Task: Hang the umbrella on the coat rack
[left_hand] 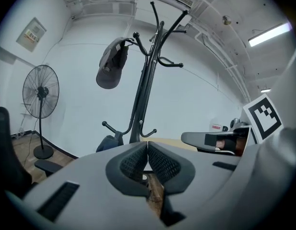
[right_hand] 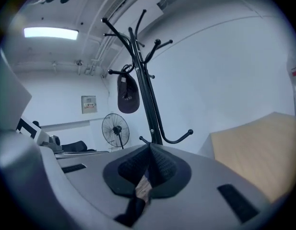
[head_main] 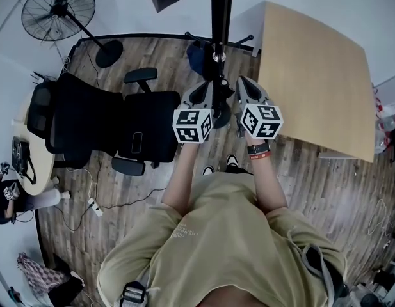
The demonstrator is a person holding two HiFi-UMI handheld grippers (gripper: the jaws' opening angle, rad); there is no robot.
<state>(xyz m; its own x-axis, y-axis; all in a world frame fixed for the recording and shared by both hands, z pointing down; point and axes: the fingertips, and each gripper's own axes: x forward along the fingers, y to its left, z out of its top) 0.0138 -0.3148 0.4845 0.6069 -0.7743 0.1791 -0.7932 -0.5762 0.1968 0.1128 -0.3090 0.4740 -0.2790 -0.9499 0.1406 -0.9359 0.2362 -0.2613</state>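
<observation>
The black coat rack [head_main: 221, 18] stands straight ahead, its pole [left_hand: 143, 95] rising just beyond both grippers. A dark blue bundle [head_main: 196, 56], perhaps the folded umbrella, sits low by the pole next to a lower hook [left_hand: 108, 143]; I cannot tell whether it hangs there. A dark cap [left_hand: 111, 66] hangs from an upper hook [right_hand: 128, 94]. My left gripper [head_main: 207, 85] is shut with nothing between its pads [left_hand: 147, 145]. My right gripper [head_main: 242, 82] is beside it, also shut and empty [right_hand: 150, 147]. Both point at the rack from close range.
A black office chair [head_main: 120, 126] stands to the left of the rack. A standing fan [head_main: 58, 8] is at the far left. A light wooden table [head_main: 312, 75] fills the right side. A power strip and cable [head_main: 93, 205] lie on the wood floor.
</observation>
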